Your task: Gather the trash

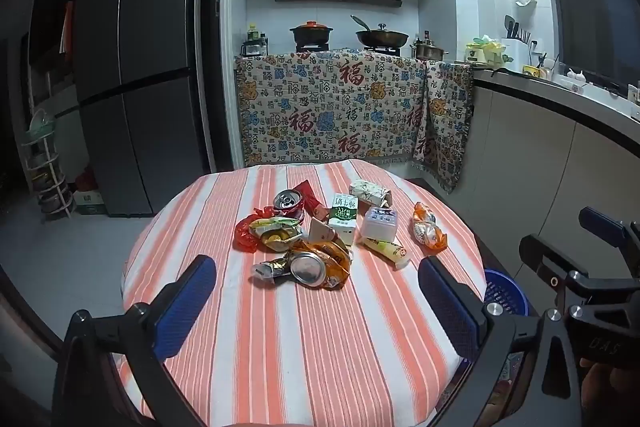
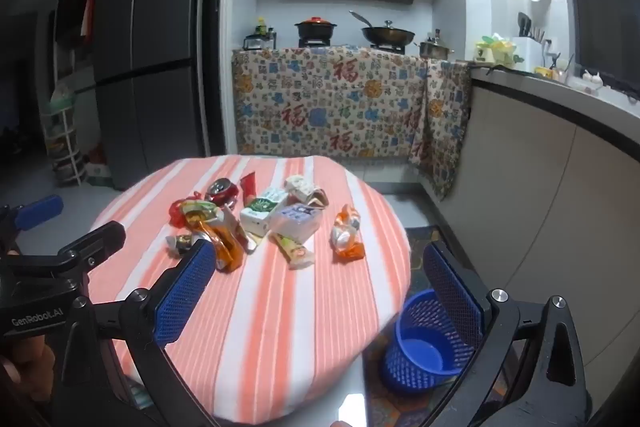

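Observation:
A pile of trash lies mid-table on the orange-striped cloth (image 1: 304, 347): a crushed red can (image 1: 289, 203), a green milk carton (image 1: 343, 219), a flattened silver can (image 1: 308, 268), an orange wrapper (image 1: 429, 231) and other wrappers. In the right wrist view the carton (image 2: 262, 213) and the orange wrapper (image 2: 347, 235) show too. A blue mesh bin (image 2: 424, 343) stands empty on the floor right of the table. My left gripper (image 1: 316, 301) is open and empty, short of the pile. My right gripper (image 2: 318, 287) is open and empty, over the table's right edge.
A fridge (image 1: 136, 75) stands at the left. A cloth-draped stove counter (image 1: 344, 107) with pots is behind the table. A counter (image 1: 560, 115) runs along the right. A white rack (image 1: 46, 167) stands at far left.

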The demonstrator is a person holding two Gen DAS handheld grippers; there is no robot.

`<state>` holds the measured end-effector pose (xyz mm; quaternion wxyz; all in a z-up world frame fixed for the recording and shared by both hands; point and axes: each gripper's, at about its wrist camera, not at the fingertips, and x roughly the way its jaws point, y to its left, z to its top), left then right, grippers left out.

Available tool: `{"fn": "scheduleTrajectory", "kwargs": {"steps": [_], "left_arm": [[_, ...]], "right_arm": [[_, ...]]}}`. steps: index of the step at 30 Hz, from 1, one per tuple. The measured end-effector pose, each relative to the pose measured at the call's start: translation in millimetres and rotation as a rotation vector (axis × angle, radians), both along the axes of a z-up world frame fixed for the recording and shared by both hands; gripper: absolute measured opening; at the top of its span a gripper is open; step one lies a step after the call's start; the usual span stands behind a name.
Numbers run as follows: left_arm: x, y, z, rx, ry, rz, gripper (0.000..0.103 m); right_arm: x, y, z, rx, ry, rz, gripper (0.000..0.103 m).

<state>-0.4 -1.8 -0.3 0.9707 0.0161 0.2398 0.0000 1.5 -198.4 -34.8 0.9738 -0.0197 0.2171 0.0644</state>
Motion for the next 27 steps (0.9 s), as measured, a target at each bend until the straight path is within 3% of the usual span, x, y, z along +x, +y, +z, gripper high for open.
{"fn": "scheduleTrajectory", "kwargs": {"steps": [1, 27], "left_arm": [[0.2, 2.5, -0.1, -0.042, 0.003, -0.003, 0.103], [1.0, 1.3, -1.9, -0.028, 0.022, -0.004, 0.103]], "right_arm": [[-0.4, -0.4, 0.1, 0.000, -0.002, -0.001, 0.103], [-4.8, -0.9, 1.3, 0.003, -0.007, 0.010, 0.103]]}}
